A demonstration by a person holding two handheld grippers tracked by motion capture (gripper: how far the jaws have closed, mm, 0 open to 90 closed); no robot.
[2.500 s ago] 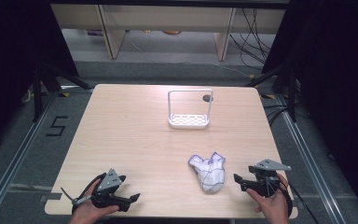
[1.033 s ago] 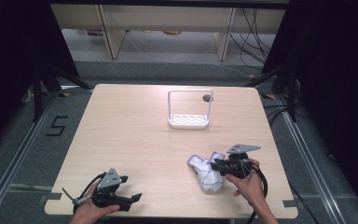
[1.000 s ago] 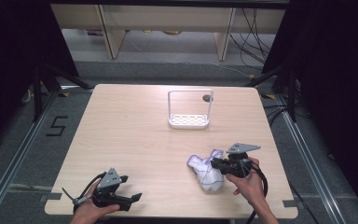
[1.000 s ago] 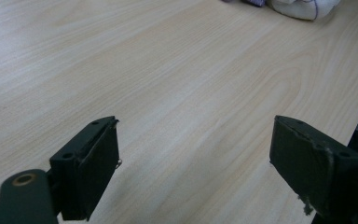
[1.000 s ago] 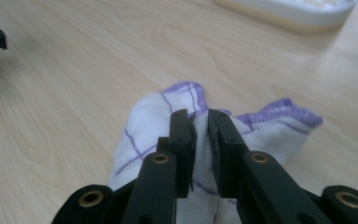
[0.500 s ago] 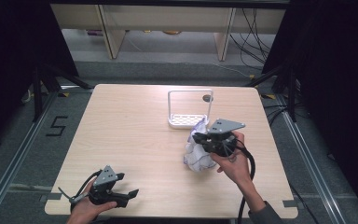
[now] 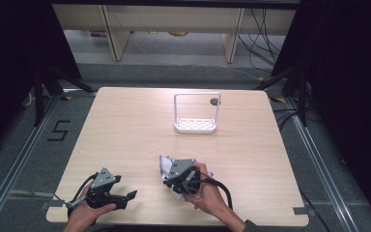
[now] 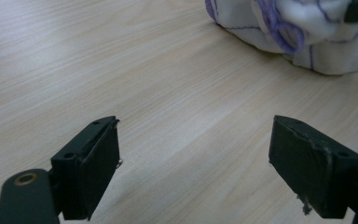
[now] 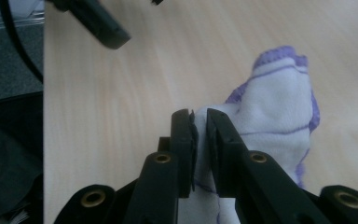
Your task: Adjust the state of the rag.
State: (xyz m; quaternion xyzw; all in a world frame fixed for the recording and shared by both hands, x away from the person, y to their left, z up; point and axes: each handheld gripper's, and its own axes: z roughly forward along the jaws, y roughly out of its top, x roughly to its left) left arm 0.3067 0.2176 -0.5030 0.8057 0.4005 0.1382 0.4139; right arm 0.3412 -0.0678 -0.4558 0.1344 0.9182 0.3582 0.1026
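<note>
A white cloth with purple stitching lies bunched at the front middle of the wooden table. My right gripper is shut on a fold of it; in the right gripper view the pads pinch the cloth, and the rest of it spreads to the right. My left gripper rests at the front left, open with nothing between its fingers. In the left gripper view its jaws stand wide over bare wood, with the cloth just beyond them at the upper right.
A white wire-framed rack stands at the back middle of the table, with a small dark round thing by its right post. The table's near edge runs just behind both hands. Black cables trail from the grippers.
The right gripper closed on the cloth at the front right, carried it up toward the rack, then brought it back to the front middle, close to the left gripper. The left gripper stayed put.
</note>
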